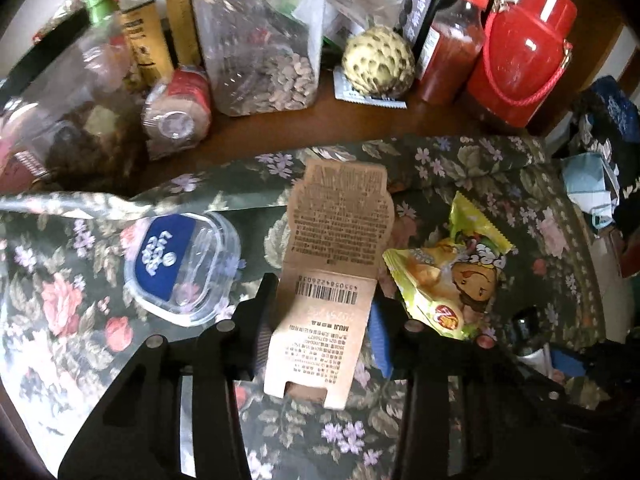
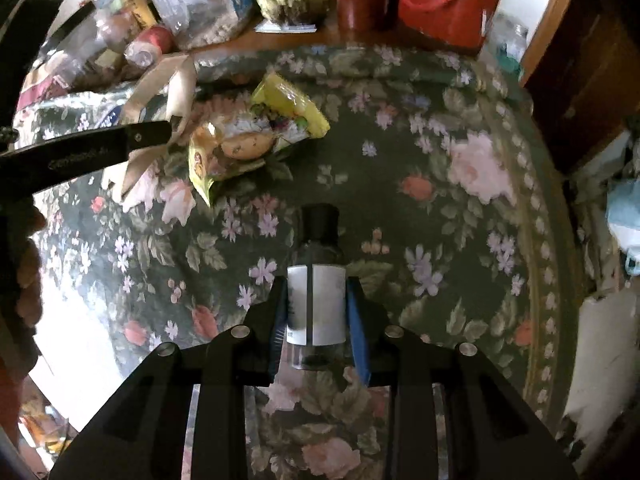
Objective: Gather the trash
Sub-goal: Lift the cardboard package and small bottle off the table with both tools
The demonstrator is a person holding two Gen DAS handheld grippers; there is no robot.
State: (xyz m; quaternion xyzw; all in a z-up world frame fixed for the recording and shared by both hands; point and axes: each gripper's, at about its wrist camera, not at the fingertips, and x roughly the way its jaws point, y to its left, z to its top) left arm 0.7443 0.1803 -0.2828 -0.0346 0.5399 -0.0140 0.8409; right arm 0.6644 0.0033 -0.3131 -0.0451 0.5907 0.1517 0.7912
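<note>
In the left wrist view a brown cardboard tag (image 1: pixel 336 232) with a barcode stands between the fingers of my left gripper (image 1: pixel 320 312), whose pads press its two edges. It rises off the floral cloth (image 1: pixel 80 280). A yellow-green snack wrapper (image 1: pixel 452 276) lies just right of it, and a clear plastic lid with a blue label (image 1: pixel 180 264) lies to the left. In the right wrist view my right gripper (image 2: pixel 316 312) is shut on a small clear bottle (image 2: pixel 320 280) with a black cap and white label. The wrapper (image 2: pixel 256 136) lies ahead of it, with a left gripper finger (image 2: pixel 152 138) on the bent tag (image 2: pixel 180 80).
Along the table's far edge stand a clear jar of nuts (image 1: pixel 260 40), a scaly green fruit (image 1: pixel 378 60), a red sauce bottle (image 1: pixel 452 48) and a red flask (image 1: pixel 524 52). More bottles and bags crowd the far left. A blue face mask (image 1: pixel 588 184) lies off the right edge.
</note>
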